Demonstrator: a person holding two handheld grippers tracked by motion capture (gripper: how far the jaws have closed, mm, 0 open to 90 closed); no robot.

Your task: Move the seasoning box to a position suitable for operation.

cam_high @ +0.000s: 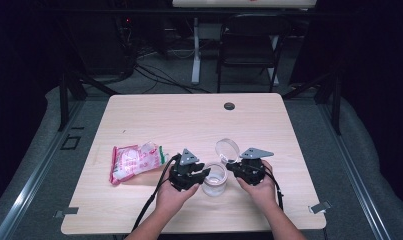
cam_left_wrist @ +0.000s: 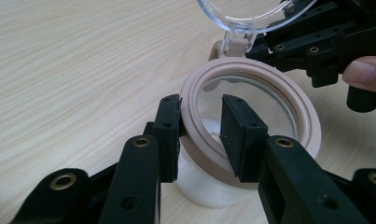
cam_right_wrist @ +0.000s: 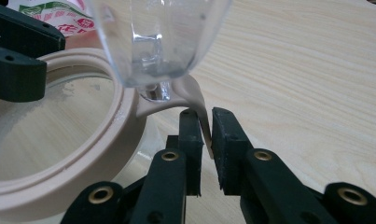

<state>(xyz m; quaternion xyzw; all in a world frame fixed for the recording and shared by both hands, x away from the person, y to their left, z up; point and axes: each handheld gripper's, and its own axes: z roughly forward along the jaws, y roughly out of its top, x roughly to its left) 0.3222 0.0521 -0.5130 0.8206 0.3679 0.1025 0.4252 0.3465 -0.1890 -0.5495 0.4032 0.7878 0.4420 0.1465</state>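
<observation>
Working a clear jar (cam_high: 215,179) here, sitting near the front edge of the desk (cam_high: 189,115), a bit right of the middle, right between my two hands. My left claw (cam_left_wrist: 202,135) straddles the jar's beige rim (cam_left_wrist: 311,130), one pad outside the wall and one inside the mouth; the inner pad looks clear of the rim, so I'd call it loosely open around it, not clamped. My right claw (cam_right_wrist: 205,140) is pinched narrow on the beige hinge tab (cam_right_wrist: 197,100) that carries the clear lid (cam_right_wrist: 153,37), which stands flipped up over the jar's far side.

To do this bit well, I reckon the left claw needs to bite the rim firmly before I swing anything, or the jar will skate on the wood. I'd keep the right grip low on the tab and move along the hinge's arc, not yank sideways.

Further off, toward the left edge, lies a pink and white packet (cam_high: 136,162). It has red printing, too blurry to read.
</observation>
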